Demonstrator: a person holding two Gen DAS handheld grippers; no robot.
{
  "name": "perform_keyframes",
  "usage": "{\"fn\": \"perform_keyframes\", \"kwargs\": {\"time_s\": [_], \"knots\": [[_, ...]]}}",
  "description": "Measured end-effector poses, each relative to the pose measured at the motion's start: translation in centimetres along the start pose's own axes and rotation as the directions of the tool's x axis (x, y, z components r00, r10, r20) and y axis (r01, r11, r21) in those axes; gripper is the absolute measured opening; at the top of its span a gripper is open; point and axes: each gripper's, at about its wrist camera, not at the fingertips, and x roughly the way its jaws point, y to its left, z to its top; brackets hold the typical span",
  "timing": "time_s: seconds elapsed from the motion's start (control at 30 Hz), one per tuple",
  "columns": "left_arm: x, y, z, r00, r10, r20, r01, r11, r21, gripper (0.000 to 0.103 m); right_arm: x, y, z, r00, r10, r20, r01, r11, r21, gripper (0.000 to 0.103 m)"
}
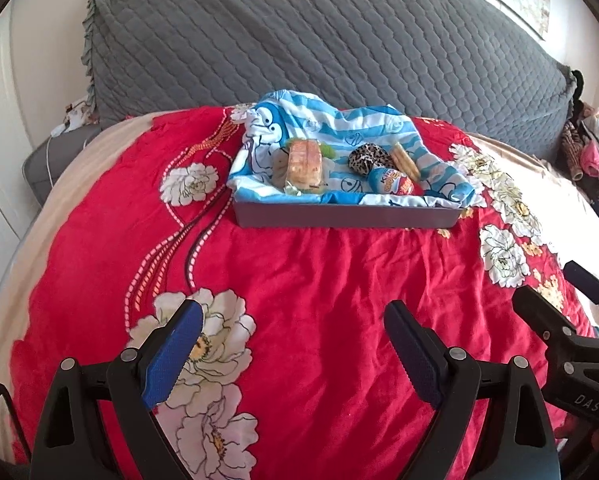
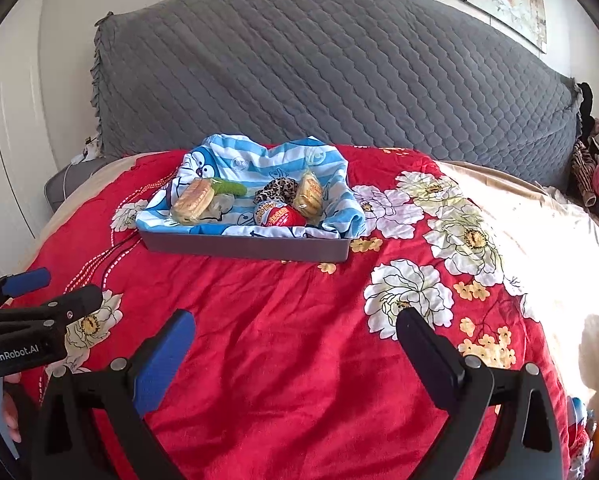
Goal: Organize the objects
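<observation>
Red floral bedspread (image 2: 283, 340) across the bed, white peonies along its 3 o'clock side. Grey quilted headboard cover (image 2: 319, 80) behind, at 12 o'clock. Grey tray (image 2: 243, 246) resting on the bedspread, toward 12 o'clock from both claws, well apart from them. Blue-and-white striped cartoon cloth (image 2: 259, 160) lining the tray, spilling over its rim. Inside, on the cloth: wrapped sandwich biscuit (image 2: 193, 200) at 9 o'clock, green item (image 2: 229, 187) just behind it, leopard-print piece (image 2: 277, 190) at centre, red round packet (image 2: 281, 216) at 6 o'clock, second wrapped biscuit (image 2: 309, 196) at 3 o'clock. Left claw (image 1: 291, 312) spread wide above bare bedspread, nothing between its blue pads. Right claw (image 2: 295, 320) likewise wide and empty, just beside the left one. Heap of clothes (image 2: 595, 168) off at 3 o'clock.
</observation>
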Motion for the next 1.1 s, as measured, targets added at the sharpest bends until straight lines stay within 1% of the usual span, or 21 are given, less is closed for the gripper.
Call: {"fn": "perform_keyframes", "kwargs": {"time_s": [0.2, 0.43, 0.47, 0.53, 0.57, 0.67, 0.83, 0.97, 1.1], "knots": [[1.3, 0.0, -0.7, 1.0, 0.002, -0.004, -0.002, 1.0, 0.002, 0.093, 0.7, 0.4, -0.6, 1.0, 0.012, 0.007, -0.012, 1.0, -0.003, 0.101], [2.4, 0.1, -0.6, 1.0, 0.011, -0.012, -0.011, 1.0, -0.006, 0.093, 1.7, 0.3, -1.0, 1.0, 0.005, -0.002, -0.005, 1.0, 0.008, 0.101], [2.6, 0.1, -0.6, 1.0, 0.017, -0.013, -0.017, 1.0, -0.007, 0.093, 1.9, 0.3, -1.1, 1.0, 0.004, -0.003, -0.004, 1.0, 0.009, 0.101], [2.9, 0.0, -0.7, 0.998, 0.058, -0.009, -0.058, 0.998, 0.006, 0.093, 2.3, 0.3, -1.2, 1.0, 0.004, -0.011, -0.004, 1.0, 0.01, 0.101], [3.0, 0.0, -0.7, 0.998, 0.062, -0.009, -0.062, 0.998, 0.012, 0.093, 2.5, 0.3, -1.3, 1.0, 0.001, -0.015, 0.0, 1.0, 0.011, 0.101], [3.6, 0.0, -0.8, 0.998, 0.062, -0.017, -0.062, 0.998, 0.025, 0.093, 3.2, 0.1, -1.7, 1.0, -0.012, -0.027, 0.013, 1.0, 0.011, 0.101], [4.2, 0.1, -1.1, 0.998, 0.045, -0.032, -0.045, 0.999, 0.001, 0.093, 3.7, -0.2, -2.0, 0.999, -0.023, -0.036, 0.023, 1.0, 0.018, 0.101], [4.9, -0.2, -1.5, 0.998, 0.056, -0.041, -0.055, 0.998, 0.02, 0.093, 4.1, -0.1, -2.2, 0.999, -0.026, -0.048, 0.026, 1.0, 0.01, 0.101], [5.1, -0.3, -1.6, 0.998, 0.045, -0.038, -0.044, 0.999, 0.024, 0.093, 4.3, -0.1, -2.3, 0.998, -0.025, -0.05, 0.025, 1.0, 0.01, 0.101]]}}
